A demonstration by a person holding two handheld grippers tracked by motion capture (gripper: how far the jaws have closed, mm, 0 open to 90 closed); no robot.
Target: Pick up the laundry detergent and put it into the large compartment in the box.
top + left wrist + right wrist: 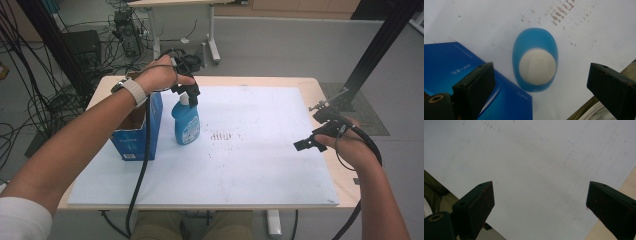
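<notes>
A blue bottle (186,125) with a white cap stands upright on the white board (250,165), just right of an open blue box (137,131). My left gripper (192,95) hangs directly above the bottle's cap, pointing down. In the left gripper view the bottle (535,60) is seen from above between the wide-open jaws, apart from both, with the box (451,62) at the lower left. My right gripper (307,142) hovers open over the board's right side, and in the right gripper view the gripper (540,197) has nothing but bare board between its jaws.
The white board lies on a wooden table (320,90). Dark smudges (221,136) mark the board's middle. Cables (30,100) and a black frame post (370,55) stand beyond the table. A cable (142,165) trails from my left gripper across the box.
</notes>
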